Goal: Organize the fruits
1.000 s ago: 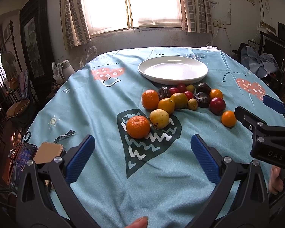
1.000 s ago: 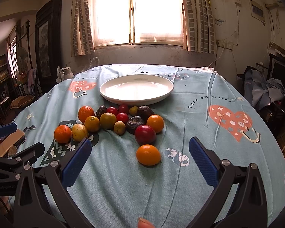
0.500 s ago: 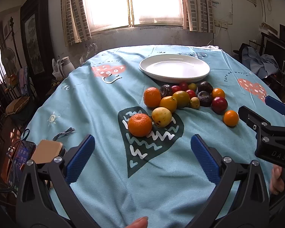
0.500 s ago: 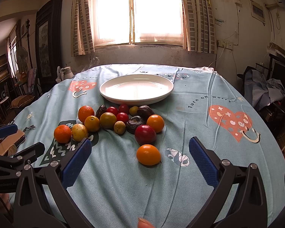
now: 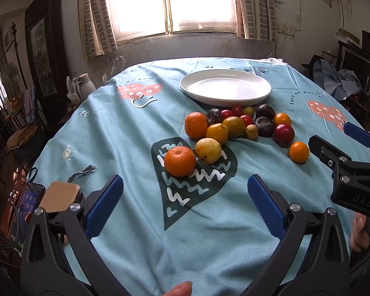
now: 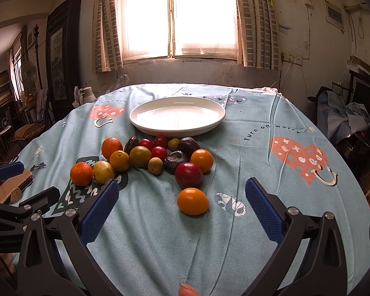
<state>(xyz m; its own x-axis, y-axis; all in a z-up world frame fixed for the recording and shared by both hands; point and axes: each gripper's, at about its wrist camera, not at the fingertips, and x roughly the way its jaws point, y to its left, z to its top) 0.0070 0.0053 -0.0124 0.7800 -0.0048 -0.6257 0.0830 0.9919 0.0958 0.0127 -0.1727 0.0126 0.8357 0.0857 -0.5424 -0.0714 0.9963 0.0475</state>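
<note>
Hovering over the table [image 6: 259,148], the left gripper [image 5: 185,202] and right gripper [image 6: 180,212] were both spread wide, gripping nothing. The fruits [image 6: 155,157] sat bunched at 12 o'clock, right at the near rim of the empty plate [image 6: 177,116], one orange [image 6: 192,201] nearest the right gripper.

Phone [image 5: 24,204], tan wallet [image 5: 59,196], jug [image 5: 85,86]

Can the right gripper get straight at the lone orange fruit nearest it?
Probably yes: the right gripper is open, the orange fruit lies apart from the pile, and only bare tablecloth lies between.
</note>
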